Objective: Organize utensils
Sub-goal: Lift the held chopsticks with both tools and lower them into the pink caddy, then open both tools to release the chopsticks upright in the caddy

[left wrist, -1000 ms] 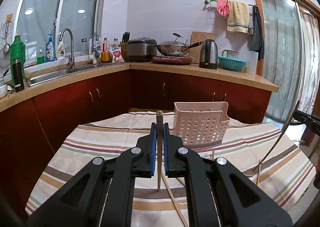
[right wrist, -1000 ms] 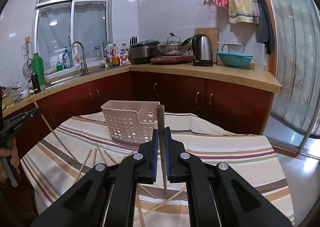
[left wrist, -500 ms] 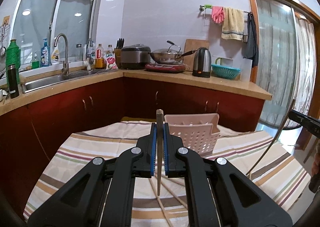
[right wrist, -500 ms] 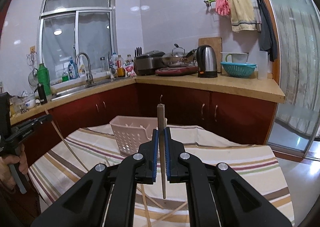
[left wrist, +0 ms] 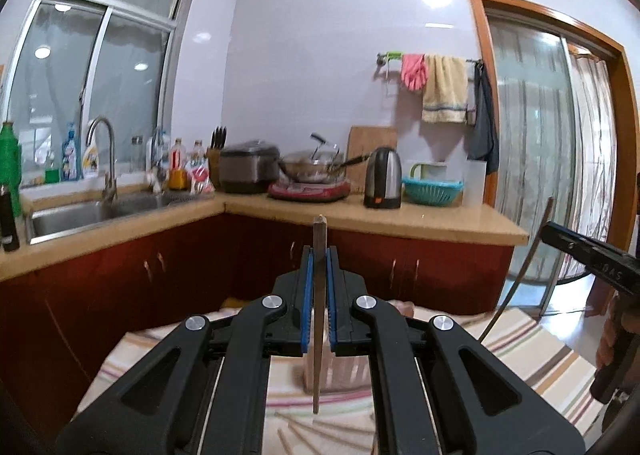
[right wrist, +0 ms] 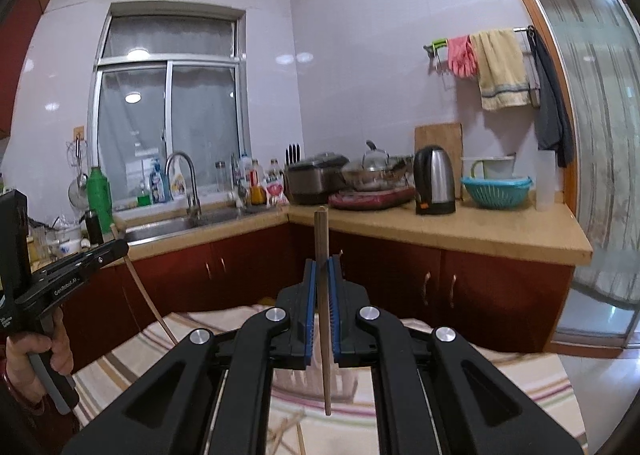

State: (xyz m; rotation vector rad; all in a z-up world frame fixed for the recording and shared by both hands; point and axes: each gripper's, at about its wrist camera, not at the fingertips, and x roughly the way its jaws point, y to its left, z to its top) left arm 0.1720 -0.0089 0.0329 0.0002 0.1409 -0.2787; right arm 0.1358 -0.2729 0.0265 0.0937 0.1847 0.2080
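Note:
My left gripper [left wrist: 319, 255] is shut on a wooden chopstick [left wrist: 319, 319] held upright, well above the table. My right gripper [right wrist: 322, 267] is shut on another wooden chopstick [right wrist: 323, 295], also upright. The pink perforated utensil basket [left wrist: 344, 369] stands on the striped tablecloth [left wrist: 520, 339], mostly hidden behind the left fingers; in the right wrist view the basket [right wrist: 296, 379] shows between the jaws. Loose chopsticks [left wrist: 320, 429] lie on the cloth in front of the basket. The right gripper shows at the right edge of the left wrist view [left wrist: 548, 233], and the left gripper at the left of the right wrist view [right wrist: 120, 249].
A kitchen counter [left wrist: 400, 219] runs behind the table, with a sink [left wrist: 80, 211], kettle [left wrist: 382, 179], wok and teal basket [left wrist: 432, 189]. Red cabinets [right wrist: 480, 287] stand below it. A glass door [left wrist: 540, 159] is at the right.
Both grippers have risen and tilted up with their chopsticks. The basket and table have dropped low in both views and the basket is now mostly hidden behind the fingers.

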